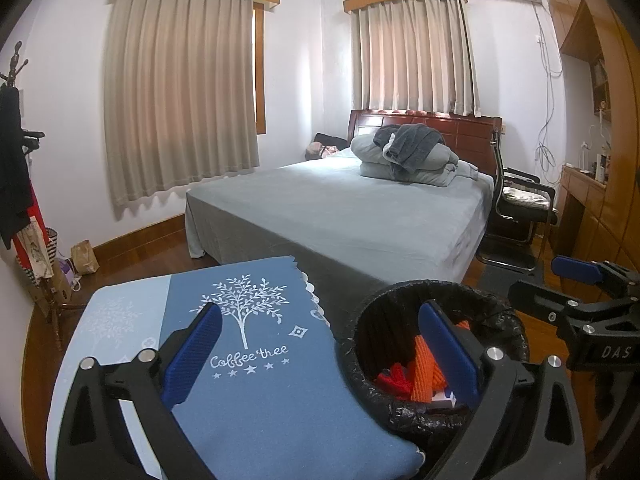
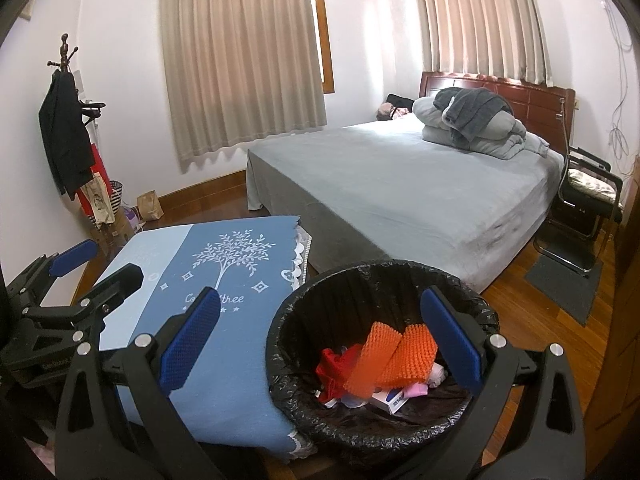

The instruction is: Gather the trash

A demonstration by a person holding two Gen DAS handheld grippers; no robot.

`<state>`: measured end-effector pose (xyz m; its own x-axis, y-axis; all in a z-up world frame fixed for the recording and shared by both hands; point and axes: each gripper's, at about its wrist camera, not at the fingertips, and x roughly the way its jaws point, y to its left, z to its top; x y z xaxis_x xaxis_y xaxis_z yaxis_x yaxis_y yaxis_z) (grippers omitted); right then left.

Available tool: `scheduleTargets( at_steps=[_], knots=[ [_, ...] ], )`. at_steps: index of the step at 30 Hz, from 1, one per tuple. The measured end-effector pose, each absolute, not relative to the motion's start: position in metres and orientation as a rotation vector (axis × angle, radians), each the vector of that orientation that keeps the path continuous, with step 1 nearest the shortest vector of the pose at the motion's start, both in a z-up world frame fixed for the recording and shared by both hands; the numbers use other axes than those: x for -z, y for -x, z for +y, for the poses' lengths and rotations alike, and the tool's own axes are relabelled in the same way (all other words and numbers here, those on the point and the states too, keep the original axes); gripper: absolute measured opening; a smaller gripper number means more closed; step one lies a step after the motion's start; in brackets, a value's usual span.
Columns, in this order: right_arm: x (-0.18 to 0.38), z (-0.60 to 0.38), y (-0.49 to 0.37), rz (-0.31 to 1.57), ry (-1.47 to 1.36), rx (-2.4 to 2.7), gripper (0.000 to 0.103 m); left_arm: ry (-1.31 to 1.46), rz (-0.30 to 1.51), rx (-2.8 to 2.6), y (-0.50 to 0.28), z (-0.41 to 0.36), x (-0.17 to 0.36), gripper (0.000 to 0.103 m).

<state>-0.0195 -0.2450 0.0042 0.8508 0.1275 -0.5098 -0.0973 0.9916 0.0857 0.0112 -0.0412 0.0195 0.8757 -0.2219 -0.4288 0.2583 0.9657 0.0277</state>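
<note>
Bin beside the covered table, both grippers empty above it.

The bed (image 2: 400,192) filled the room beyond the trash bin (image 2: 384,276), with closed curtains (image 2: 244,60) on the wall behind and wood floor (image 2: 516,292) around the bin. Just beside the bin stood a low table under a blue tree-print cloth (image 2: 224,280), bare of any litter. The bin, lined with a black bag (image 1: 496,312), held the trash: an orange foam net (image 2: 392,352), red scraps (image 2: 336,364) and a small carton (image 2: 390,400), all likely light and soft, easily crushed; the net's mesh would give the surest pinch. The left gripper (image 1: 320,356) and right gripper (image 2: 320,344) both hung over the bin's rim, fingers wide apart, holding nothing.
</note>
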Motion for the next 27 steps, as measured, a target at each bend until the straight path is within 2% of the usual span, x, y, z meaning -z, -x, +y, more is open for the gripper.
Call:
scheduleTargets(
  at_steps=[27],
  knots=[
    [-0.0036, -0.2448, 0.0195, 0.54, -0.057, -0.118, 0.098, -0.086, 0.438, 0.25, -0.0105, -0.0415, -0.0178, 0.097]
  ],
)
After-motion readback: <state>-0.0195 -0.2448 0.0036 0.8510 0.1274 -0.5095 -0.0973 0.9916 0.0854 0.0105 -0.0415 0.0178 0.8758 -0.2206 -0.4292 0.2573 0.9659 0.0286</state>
